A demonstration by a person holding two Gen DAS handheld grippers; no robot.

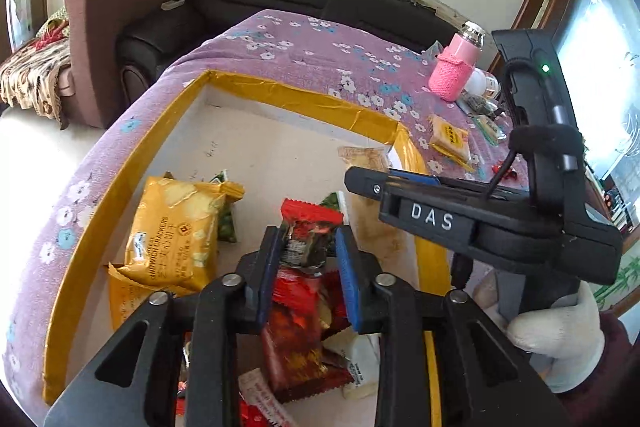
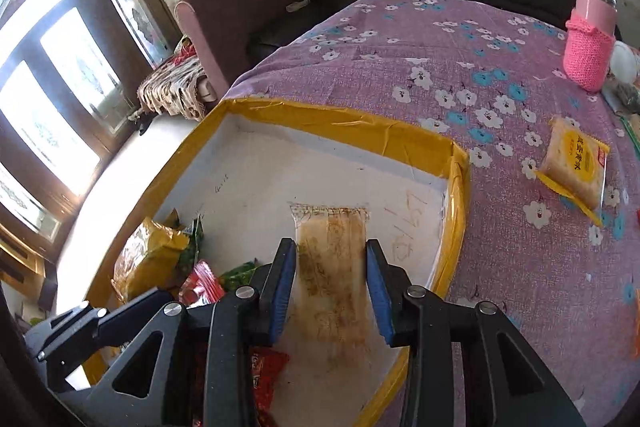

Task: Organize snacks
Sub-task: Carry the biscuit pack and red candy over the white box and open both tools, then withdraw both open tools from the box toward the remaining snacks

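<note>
While the left gripper (image 1: 306,259) hangs over the yellow-taped box (image 1: 120,163), its blue fingers (image 1: 267,267) stand narrowly apart on either side of a red-and-black snack packet (image 1: 308,227); whether the pads press on it cannot be told. At the left of the left wrist view a yellow cracker bag (image 1: 176,227) lies on the box floor, with green packets (image 1: 226,223) just beside it and more red wrappers (image 1: 296,339) low in the centre. To the right of that view the right gripper (image 2: 331,287) reaches in sideways, held by a white-gloved hand (image 1: 552,331). In the right wrist view its fingers (image 2: 280,291) flank a pale, brown-printed packet (image 2: 332,267) lying in the right part of the box; their grip cannot be judged either. Outside the box, on the purple flowered cloth of the worktop (image 2: 460,39), a yellow biscuit packet (image 2: 576,163) lies at the right, and a pink bottle (image 2: 592,31) in a knitted sleeve stands at the upper right.
</note>
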